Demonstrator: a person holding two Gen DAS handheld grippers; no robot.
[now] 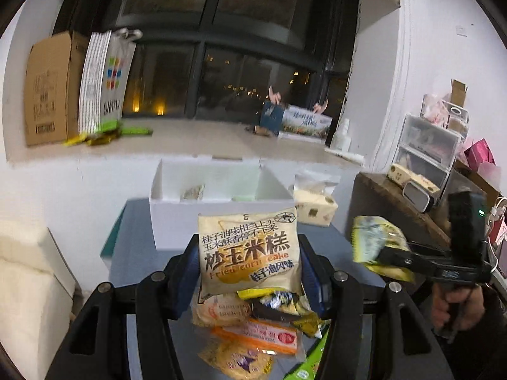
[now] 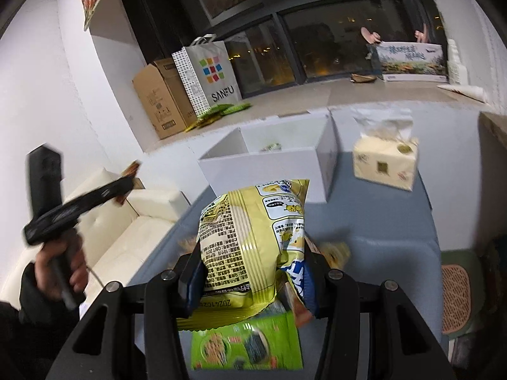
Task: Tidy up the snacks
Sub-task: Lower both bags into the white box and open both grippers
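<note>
The left gripper (image 1: 250,269) clasped a fried corn cake packet (image 1: 248,250); the right gripper (image 2: 253,272) gripped a yellow-green snack bag (image 2: 250,240).

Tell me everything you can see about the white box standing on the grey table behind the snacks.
The white box is rectangular, open at the top, with thin plain walls that look like cardboard or foam board. It stands upright at the far end of the grey table, close to the wall below the window ledge. Inside, a small snack packet lies at the bottom, and something pale green shows beside it; otherwise it looks mostly empty. A tissue pack stands to its right, apart from it. Neither gripper touches it.
</note>
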